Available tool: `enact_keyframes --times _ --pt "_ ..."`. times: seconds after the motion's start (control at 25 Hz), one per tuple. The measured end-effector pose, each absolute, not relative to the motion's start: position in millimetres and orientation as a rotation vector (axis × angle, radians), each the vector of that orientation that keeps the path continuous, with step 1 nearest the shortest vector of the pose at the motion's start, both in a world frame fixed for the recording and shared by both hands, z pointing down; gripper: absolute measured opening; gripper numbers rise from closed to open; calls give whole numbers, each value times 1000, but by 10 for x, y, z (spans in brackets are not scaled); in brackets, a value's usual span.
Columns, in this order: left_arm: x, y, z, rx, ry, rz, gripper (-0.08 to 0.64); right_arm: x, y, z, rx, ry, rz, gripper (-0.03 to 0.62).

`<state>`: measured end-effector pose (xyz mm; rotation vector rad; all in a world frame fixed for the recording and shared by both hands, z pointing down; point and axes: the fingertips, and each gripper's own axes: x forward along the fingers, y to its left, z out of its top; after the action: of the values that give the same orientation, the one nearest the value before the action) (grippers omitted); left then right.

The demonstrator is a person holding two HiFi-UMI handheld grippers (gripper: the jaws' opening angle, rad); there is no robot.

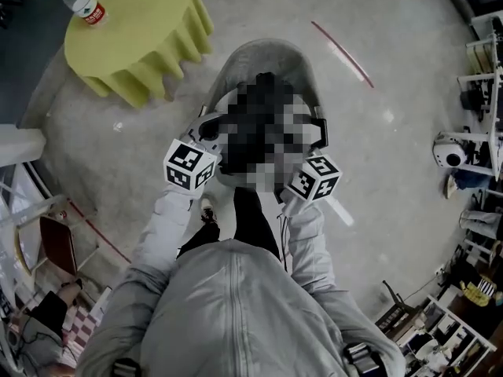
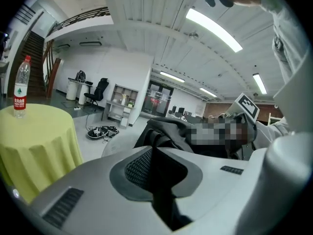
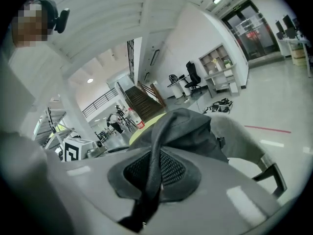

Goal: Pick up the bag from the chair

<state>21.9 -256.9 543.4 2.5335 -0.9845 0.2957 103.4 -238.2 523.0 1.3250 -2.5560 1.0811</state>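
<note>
The bag [image 3: 190, 126] hangs between the two grippers, above the grey shell chair [image 1: 267, 53]. Whether its underside touches the seat cannot be made out. It is a soft, dark grey to black fabric bag, slumped and creased, with its top pulled up into a ridge where the straps rise from it.

The left hand-held gripper [image 2: 157, 180] is closed on the left strap [image 2: 157, 146], a broad dark band that runs down between its jaws. The right hand-held gripper [image 3: 148, 182] is clamped on the right strap [image 3: 155, 146], a narrower dark webbing band drawn taut from the top of the bag.

From the head view both grippers sit at either side of the bag, held out by grey-sleeved arms. A yellow-clothed bench [image 1: 141, 30] stands beyond the chair with a water bottle [image 1: 82, 2] on it.
</note>
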Motion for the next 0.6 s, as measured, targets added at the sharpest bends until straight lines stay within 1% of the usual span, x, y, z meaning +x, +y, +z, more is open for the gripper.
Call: enact_keyframes --times 0.36,0.6 --pt "52 -2291 4192 2677 -1007 71 29 892 -2069 3969 1423 -2676 780 29" --pt "-129 -1894 3566 2726 -1019 -58 29 729 -1676 3372 1485 -2722 651 29"
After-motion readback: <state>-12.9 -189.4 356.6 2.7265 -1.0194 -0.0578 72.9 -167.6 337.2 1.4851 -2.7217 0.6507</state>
